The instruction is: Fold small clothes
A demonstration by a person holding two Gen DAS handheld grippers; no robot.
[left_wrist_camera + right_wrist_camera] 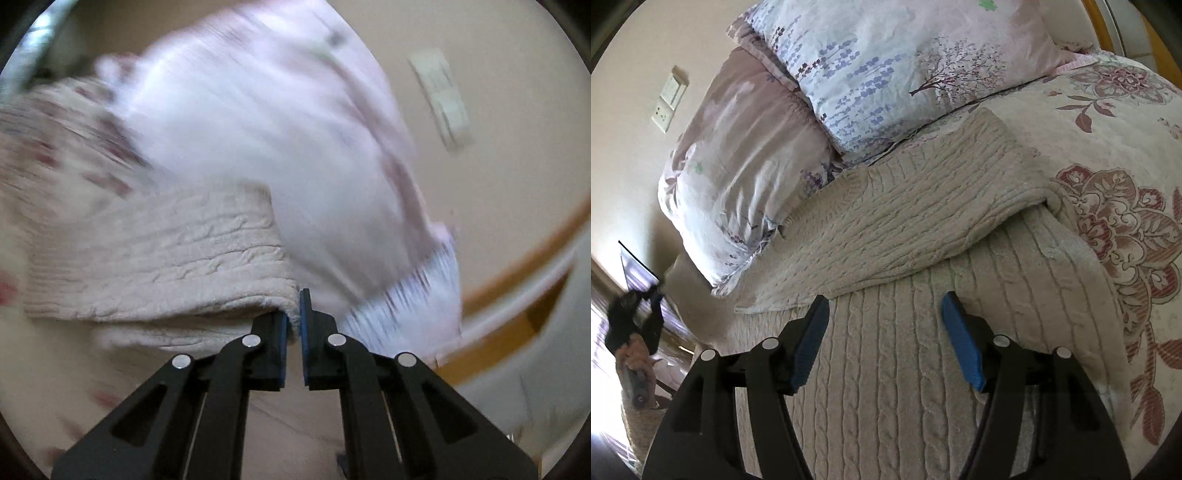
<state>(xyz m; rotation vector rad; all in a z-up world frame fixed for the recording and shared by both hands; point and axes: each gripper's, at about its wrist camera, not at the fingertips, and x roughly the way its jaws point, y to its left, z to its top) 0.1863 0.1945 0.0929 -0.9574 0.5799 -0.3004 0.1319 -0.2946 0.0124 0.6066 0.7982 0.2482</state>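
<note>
The left gripper has its blue-padded jaws nearly closed, pinching a fold at the edge of a cream cable-knit sweater between them. The knit spreads away from the jaws to the left in this view, lifted and draped in a thick fold, and much of the left wrist picture is smeared by motion blur. Behind the sweater lies a pale pillow, and a light switch plate sits on the beige wall beyond it; a wooden bed rail curves along the right side. The right gripper has its jaws spread wide apart and holds nothing, hovering just above the body of the sweater, which lies flat on the bed. One sleeve is folded diagonally across the body, its cuff end pointing toward the lower left. Under and to the right of the sweater is a floral quilt with red-brown blossoms. At the head of the bed rest two pillows, a printed pillow with lavender sprigs and a tree, and a mauve pillow beside it. A wall switch and socket appear on the left wall in this view.
</note>
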